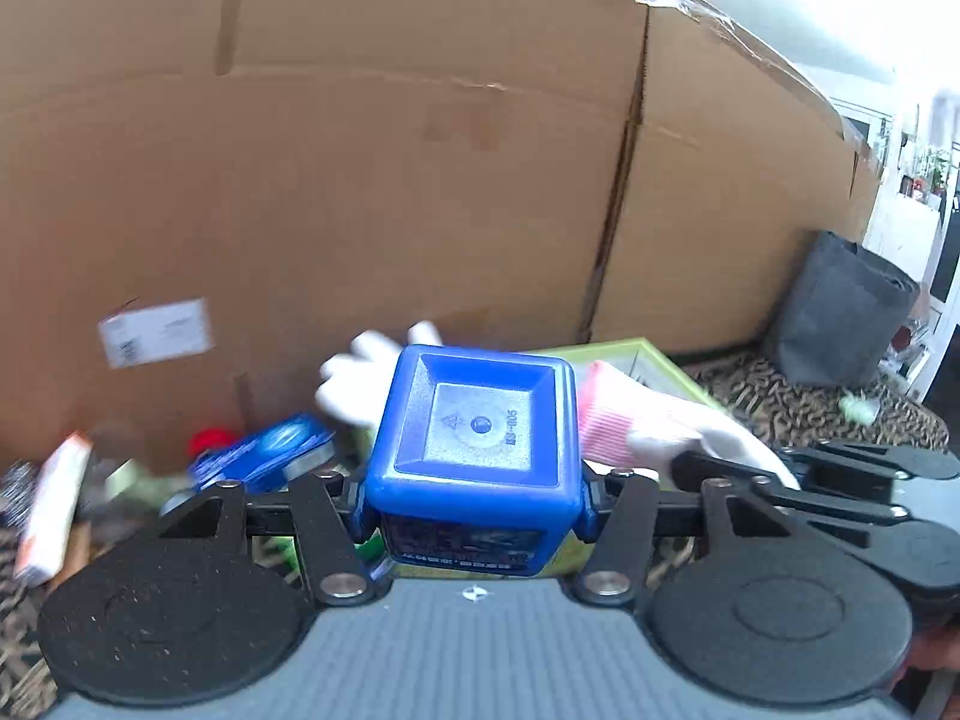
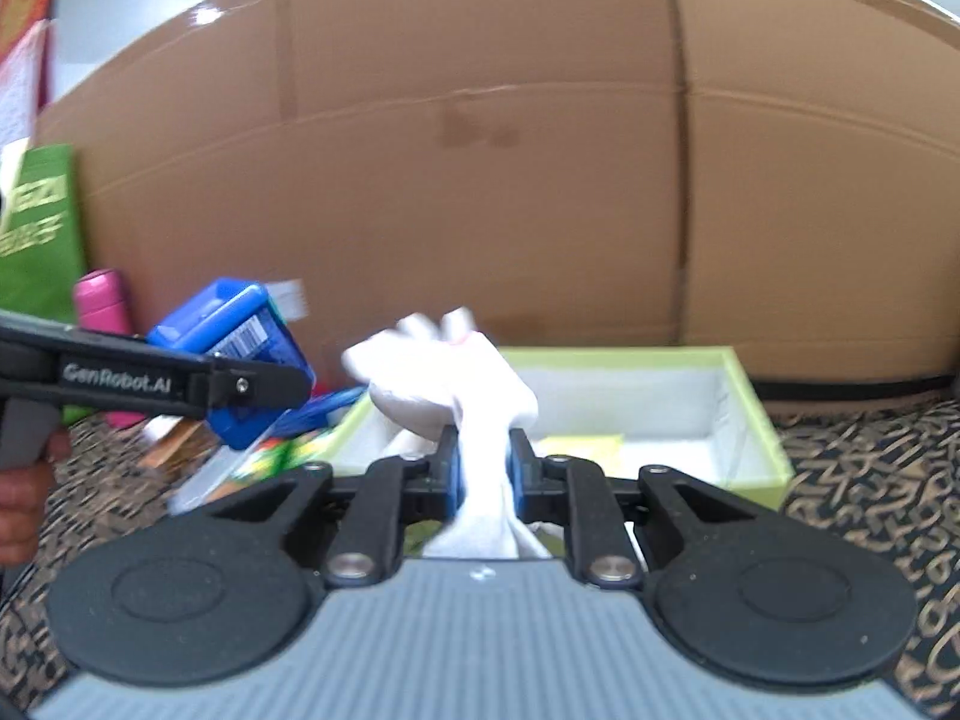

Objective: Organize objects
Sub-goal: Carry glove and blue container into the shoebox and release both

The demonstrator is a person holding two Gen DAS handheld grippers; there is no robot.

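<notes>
Left gripper (image 1: pixel 474 510) fingers clamp one blue box (image 1: pixel 474 426); right gripper (image 2: pixel 483 474) fingers pinch one white glove (image 2: pixel 450 372).

The square blue plastic container (image 1: pixel 474 438) looks glossy and smooth. At its 3 o'clock lies a soft white knit cloth glove with pink ribbed cuff (image 1: pixel 636 426). Behind, the big brown corrugated cardboard box (image 1: pixel 390 150) is matt.

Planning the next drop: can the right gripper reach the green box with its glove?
Probably yes. The right gripper, shut on the glove, sits just short of the green box, whose open top has nothing over it.
</notes>
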